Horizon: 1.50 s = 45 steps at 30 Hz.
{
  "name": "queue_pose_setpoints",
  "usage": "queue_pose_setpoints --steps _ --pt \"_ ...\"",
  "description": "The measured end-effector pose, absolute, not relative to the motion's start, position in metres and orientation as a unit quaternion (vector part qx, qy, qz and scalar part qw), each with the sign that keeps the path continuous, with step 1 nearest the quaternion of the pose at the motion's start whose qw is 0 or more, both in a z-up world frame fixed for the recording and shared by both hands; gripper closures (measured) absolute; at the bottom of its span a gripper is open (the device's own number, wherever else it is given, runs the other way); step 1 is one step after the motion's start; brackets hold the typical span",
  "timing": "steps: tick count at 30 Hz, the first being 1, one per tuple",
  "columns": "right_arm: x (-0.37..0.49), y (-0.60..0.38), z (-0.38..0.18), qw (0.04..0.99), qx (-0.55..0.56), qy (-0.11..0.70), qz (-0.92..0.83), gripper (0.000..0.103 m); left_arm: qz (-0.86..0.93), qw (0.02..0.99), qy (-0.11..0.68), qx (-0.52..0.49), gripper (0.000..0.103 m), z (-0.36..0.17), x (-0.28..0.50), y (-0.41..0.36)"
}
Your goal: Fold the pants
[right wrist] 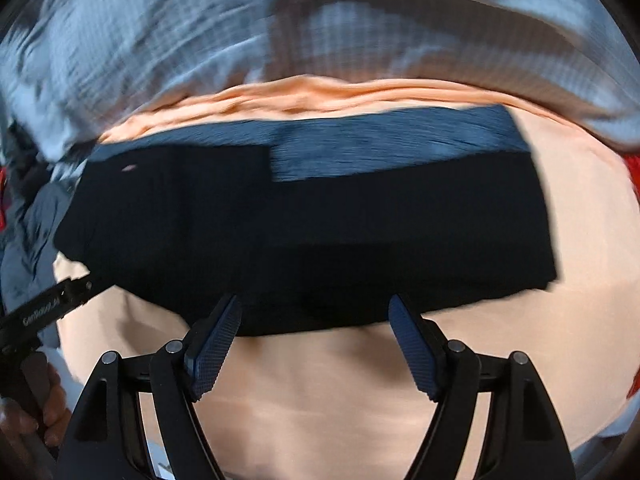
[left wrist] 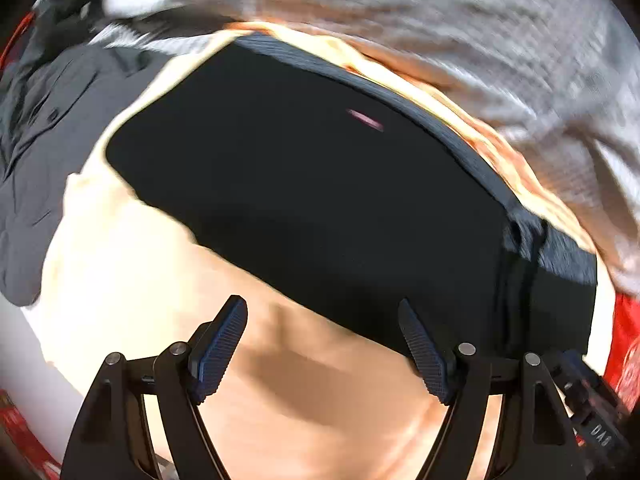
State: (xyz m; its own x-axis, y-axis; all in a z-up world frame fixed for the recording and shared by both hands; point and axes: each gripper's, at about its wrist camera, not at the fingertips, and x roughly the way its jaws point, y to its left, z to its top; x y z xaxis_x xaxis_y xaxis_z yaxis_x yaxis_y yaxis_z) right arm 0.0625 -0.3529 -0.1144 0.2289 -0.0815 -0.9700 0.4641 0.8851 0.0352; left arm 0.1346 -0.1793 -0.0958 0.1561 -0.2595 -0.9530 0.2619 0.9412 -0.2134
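Black pants (left wrist: 320, 184) lie folded into a long band on a peach sheet (left wrist: 132, 280), their ribbed grey-blue waistband (left wrist: 472, 152) along the far edge. The same pants (right wrist: 312, 236) and waistband (right wrist: 392, 144) fill the middle of the right wrist view. My left gripper (left wrist: 322, 346) hangs open over the bare sheet, just short of the pants' near edge, nothing between its fingers. My right gripper (right wrist: 314, 342) is open too, its fingertips at the near edge of the pants and empty. Both views are motion-blurred.
A checked light-grey blanket (left wrist: 440, 20) is bunched behind the pants. A dark grey garment (left wrist: 44, 140) lies to the left. Red patterned cloth (left wrist: 628, 344) shows at the right. The other gripper's body (right wrist: 44, 316) and a hand (right wrist: 48, 408) sit at the right view's left edge.
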Motion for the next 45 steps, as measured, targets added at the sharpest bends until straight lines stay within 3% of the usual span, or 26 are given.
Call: queue_pose_setpoints --steps 13,19,34,36,38,39,42,45 --pt "0.144 -0.283 -0.147 0.775 0.144 0.606 -0.107 0.023 -0.128 0.758 0.632 -0.095 0.024 -0.122 0.182 -0.109" --pt "0.152 -0.292 -0.200 0.727 0.205 0.648 -0.093 0.024 -0.161 0.734 0.640 -0.160 0.024 -0.141 0.196 -0.099" --pt "0.156 -0.274 -0.209 0.749 0.164 0.637 -0.075 0.015 -0.266 0.696 0.592 -0.306 0.023 -0.163 0.215 -0.092" --pt "0.157 -0.272 -0.211 0.750 0.165 0.636 -0.074 0.015 -0.270 0.700 0.590 -0.299 0.018 -0.165 0.216 -0.095" --pt "0.156 -0.273 -0.210 0.752 0.164 0.635 -0.074 0.015 -0.279 0.701 0.583 -0.301 0.003 -0.164 0.216 -0.103" --pt "0.157 -0.272 -0.210 0.752 0.163 0.634 -0.074 0.015 -0.275 0.705 0.583 -0.296 0.002 -0.163 0.215 -0.108" --pt "0.154 -0.273 -0.209 0.754 0.165 0.632 -0.073 0.015 -0.243 0.727 0.584 -0.266 0.002 -0.158 0.214 -0.122" --pt "0.146 -0.281 -0.203 0.754 0.174 0.630 -0.072 0.022 -0.207 0.745 0.588 -0.236 0.022 -0.152 0.211 -0.124"
